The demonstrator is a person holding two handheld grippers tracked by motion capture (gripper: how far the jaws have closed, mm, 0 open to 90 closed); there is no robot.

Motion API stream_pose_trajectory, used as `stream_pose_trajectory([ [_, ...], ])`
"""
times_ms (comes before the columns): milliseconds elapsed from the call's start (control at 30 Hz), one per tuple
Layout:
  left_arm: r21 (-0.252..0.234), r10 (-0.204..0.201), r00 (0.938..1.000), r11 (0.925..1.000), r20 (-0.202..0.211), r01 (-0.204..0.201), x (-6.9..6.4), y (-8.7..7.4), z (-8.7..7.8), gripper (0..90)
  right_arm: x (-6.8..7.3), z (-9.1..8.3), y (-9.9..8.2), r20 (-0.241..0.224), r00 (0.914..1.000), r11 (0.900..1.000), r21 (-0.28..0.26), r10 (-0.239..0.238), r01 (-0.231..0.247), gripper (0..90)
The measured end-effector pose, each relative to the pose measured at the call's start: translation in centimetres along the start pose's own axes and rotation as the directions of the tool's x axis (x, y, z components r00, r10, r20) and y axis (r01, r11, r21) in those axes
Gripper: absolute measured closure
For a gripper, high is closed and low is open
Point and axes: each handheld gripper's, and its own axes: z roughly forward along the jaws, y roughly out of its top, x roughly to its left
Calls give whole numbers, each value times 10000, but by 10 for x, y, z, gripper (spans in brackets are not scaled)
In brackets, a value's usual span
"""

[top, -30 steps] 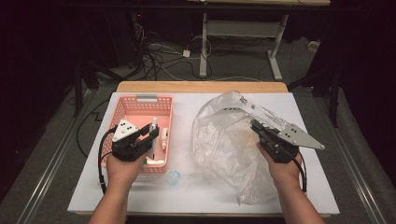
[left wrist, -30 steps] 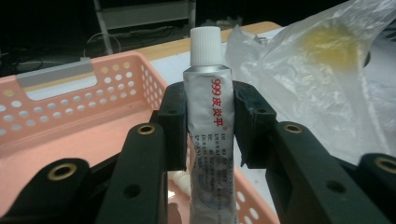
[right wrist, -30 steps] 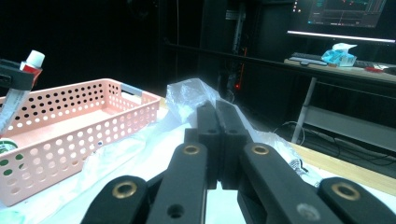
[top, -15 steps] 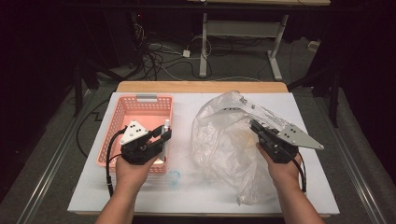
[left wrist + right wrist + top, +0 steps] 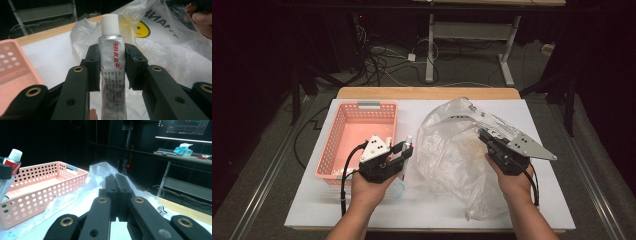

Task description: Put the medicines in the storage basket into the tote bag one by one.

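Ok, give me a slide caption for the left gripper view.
Left gripper clamps a silver glue tube with white cap, clear plastic bag beyond.

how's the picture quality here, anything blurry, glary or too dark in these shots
High view: soft overall, the white table bright, the surroundings nearly black. Left gripper view: the tube is sharp enough to read its red print, with glare on its cap; the plastic bag behind looks hazy. Right gripper view: dark background, the pink basket slightly soft, the near jaws blurred.
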Motion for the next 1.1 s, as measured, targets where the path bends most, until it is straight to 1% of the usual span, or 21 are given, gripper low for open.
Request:
stream_pose_trajectory([
  [367, 256, 286, 9985, 9992, 458, -298, -17, -3, 15, 661, 2, 1, 0, -38, 10000, 10000, 8, 12, -12, 900],
  [500, 209, 430, 9973, 9988, 594, -443, -23, -4, 20, 661, 2, 1, 0, -12, 10000, 10000, 2, 14, -14, 900],
  [667, 271, 527, 9955, 9981, 788, -550, -32, -5, 27, 661, 1, 0, 0, -10, 10000, 10000, -32, -9, 9, 900],
  [800, 360, 658, 9926, 9969, 1019, -698, -42, -5, 34, 661, 1, 0, 0, 6, 10000, 10000, -36, -5, 5, 900],
  [833, 352, 639, 9917, 9970, 1119, -682, -45, -4, 36, 661, 1, 0, 0, 7, 10000, 10000, -19, 35, -35, 900],
  [933, 210, 524, 9892, 9982, 1369, -558, -53, -3, 42, 661, 1, 0, 0, -20, 10000, 10000, -12, 79, -79, 900],
  [1000, 137, 651, 9869, 9976, 1476, -678, -61, 0, 49, 661, 1, 0, -1, -49, 10000, 10000, -7, 37, -37, 900],
  [1067, -22, 652, 9838, 9978, 1671, -657, -68, 3, 56, 661, 1, 1, -1, -51, 10000, 10000, -10, 70, -70, 900],
  [1100, -52, 737, 9829, 9973, 1690, -739, -72, 5, 60, 661, 1, 1, -1, -51, 10000, 10000, 6, 55, -55, 900],
])
